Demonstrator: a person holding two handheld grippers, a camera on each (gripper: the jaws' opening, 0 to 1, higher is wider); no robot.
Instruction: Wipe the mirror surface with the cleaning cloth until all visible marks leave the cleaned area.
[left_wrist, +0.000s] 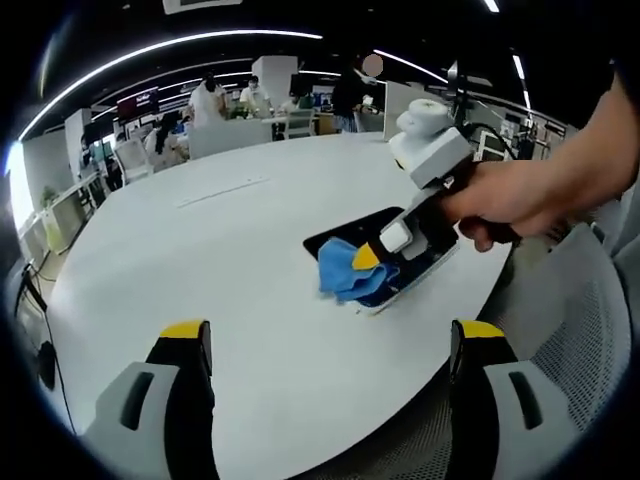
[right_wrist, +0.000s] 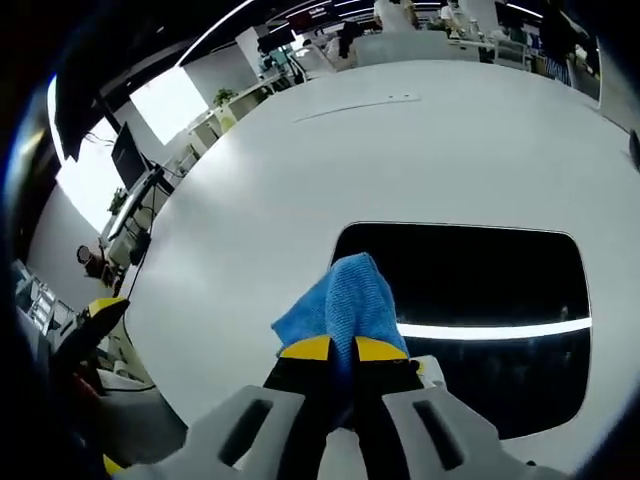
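Right tool (right_wrist: 343, 349) pinches the blue cloth (right_wrist: 345, 300) over the mirror's (right_wrist: 470, 285) near-left edge, on the white surface (right_wrist: 300, 170). Left tool (left_wrist: 330, 345) is spread, hovering clear. Risk: unbraced mirror slides; bunched cloth misses marks.

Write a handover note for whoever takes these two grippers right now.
Left gripper: open, holding nothing, hovering above the near edge of the white table.
Right gripper: shut on the blue cloth, pressing it at the mirror's near left edge.
Mirror: lies flat on the table, dark, reflecting a ceiling light strip.
Done: cloth gripped and on the mirror.
Left: wipe across the surface. Marks cannot be made out from these views, so check closely before stopping.
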